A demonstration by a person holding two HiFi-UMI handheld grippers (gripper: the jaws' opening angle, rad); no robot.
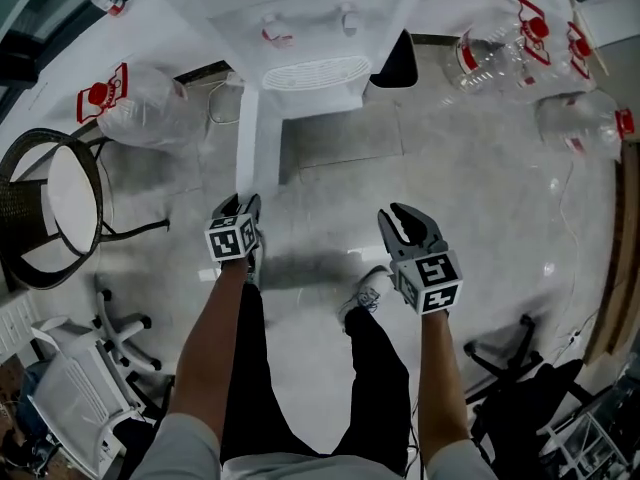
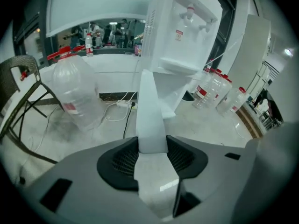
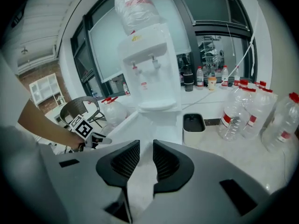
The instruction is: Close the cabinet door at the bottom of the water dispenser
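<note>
The white water dispenser (image 1: 310, 28) stands at the top of the head view. Its bottom cabinet door (image 1: 247, 138) is swung out toward me, edge-on. My left gripper (image 1: 248, 206) sits at the door's free edge. In the left gripper view the door edge (image 2: 150, 111) fills the gap between the pads and my left gripper (image 2: 152, 146) is shut on it. My right gripper (image 1: 400, 218) hangs to the right of the door, apart from it, jaws open and empty. The right gripper view shows my right gripper (image 3: 145, 157), the dispenser (image 3: 152, 69) and the left gripper (image 3: 100, 140).
A large empty water bottle (image 1: 140, 103) lies left of the dispenser, and several more (image 1: 530, 38) lie at the right. A wicker chair (image 1: 50, 203) stands at the far left. A small white bin (image 3: 193, 125) sits beside the dispenser. My shoe (image 1: 365, 293) is under the right gripper.
</note>
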